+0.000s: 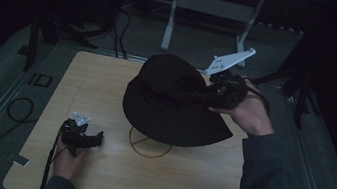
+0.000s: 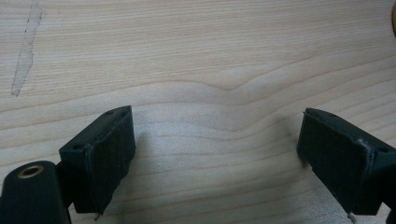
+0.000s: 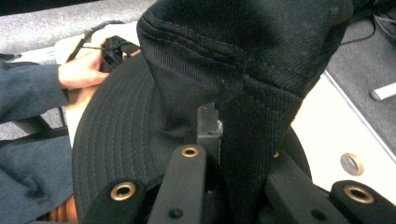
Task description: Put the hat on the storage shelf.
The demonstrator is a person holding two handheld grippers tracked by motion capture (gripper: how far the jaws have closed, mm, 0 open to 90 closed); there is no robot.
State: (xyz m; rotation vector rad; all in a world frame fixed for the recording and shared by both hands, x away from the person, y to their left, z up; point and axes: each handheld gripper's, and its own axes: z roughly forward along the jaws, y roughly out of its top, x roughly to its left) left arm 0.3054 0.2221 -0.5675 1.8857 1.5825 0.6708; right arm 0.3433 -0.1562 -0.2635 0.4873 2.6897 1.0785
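A black bucket hat (image 1: 170,100) hangs above the middle of the wooden table (image 1: 94,174), lifted off a thin gold wire stand (image 1: 149,144) whose ring base shows under the brim. My right gripper (image 1: 207,91) is shut on a fold of the hat's crown (image 3: 243,70); the jaws pinch the fabric from both sides. My left gripper (image 1: 94,139) rests low at the table's front left, held in a hand. Its jaws stand wide apart over bare wood, and its pads (image 2: 109,158) hold nothing.
A metal frame (image 1: 209,9) stands on the floor behind the table. Cables (image 1: 18,107) lie on the grey floor at the left. A round metal disc (image 3: 351,163) sits in the table's corner. A pale scratch (image 2: 25,51) marks the wood near my left gripper.
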